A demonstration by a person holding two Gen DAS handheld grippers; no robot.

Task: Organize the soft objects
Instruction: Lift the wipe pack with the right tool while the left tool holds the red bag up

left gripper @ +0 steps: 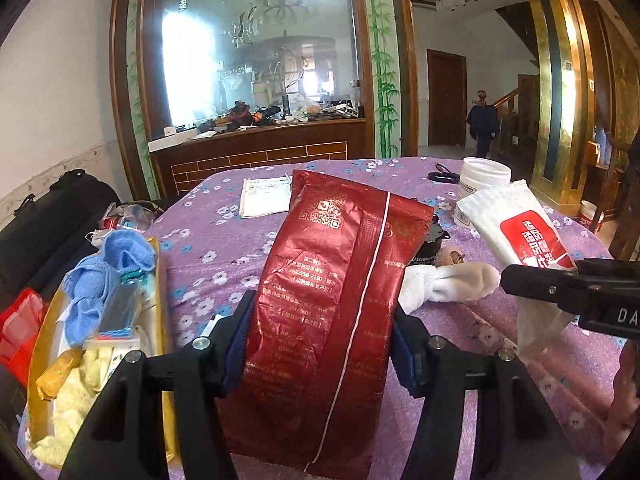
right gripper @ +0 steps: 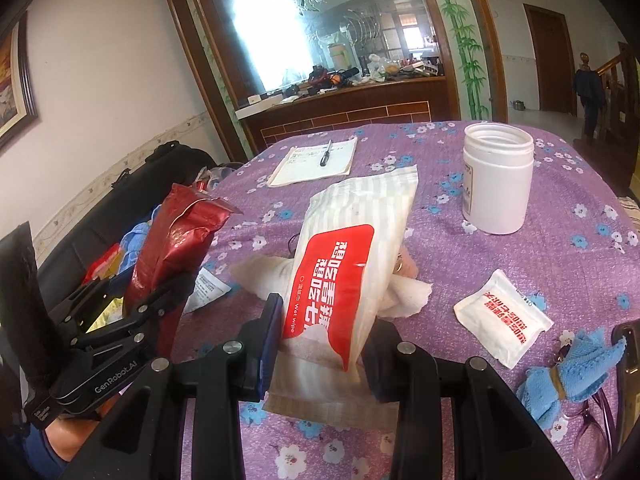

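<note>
My left gripper is shut on a red foil pouch and holds it upright above the purple flowered tablecloth. The pouch also shows in the right wrist view. My right gripper is shut on a white wet-wipe pack with a red label, lifted off the cloth; the pack also shows in the left wrist view. A white rolled cloth lies on the table between them. A gold box at the left holds a blue towel and a yellow cloth.
A white open jar stands at the back right. A notepad with a pen lies at the back. A small white sachet, a blue cloth bow and glasses lie at the right. Black bags sit left of the table.
</note>
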